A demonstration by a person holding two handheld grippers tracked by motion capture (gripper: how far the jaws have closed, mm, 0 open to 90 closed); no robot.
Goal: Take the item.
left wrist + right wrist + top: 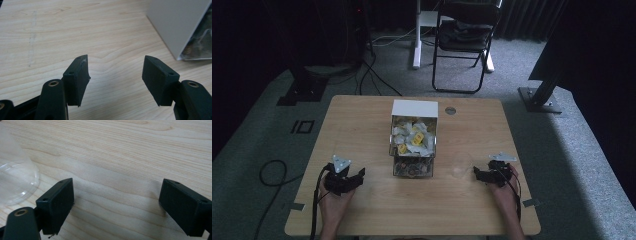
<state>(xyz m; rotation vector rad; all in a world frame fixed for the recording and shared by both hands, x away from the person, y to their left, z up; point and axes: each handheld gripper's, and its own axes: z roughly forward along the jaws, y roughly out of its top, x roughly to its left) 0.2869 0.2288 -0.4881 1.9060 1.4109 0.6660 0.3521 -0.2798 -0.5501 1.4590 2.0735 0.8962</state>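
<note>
A clear box with a white top stands in the middle of the wooden table, holding several white and yellow packets. My left gripper rests near the front left, held by a hand, and is open with nothing between its jaws. The box's white side lies ahead and to its right. My right gripper rests at the front right, open and empty. A clear plastic cup sits just left of it, its rim close to the left jaw.
A round grommet sits in the table near the far edge. Beyond the table stand a black folding chair, a white desk leg and dark stands. Cables trail on the grey carpet at left.
</note>
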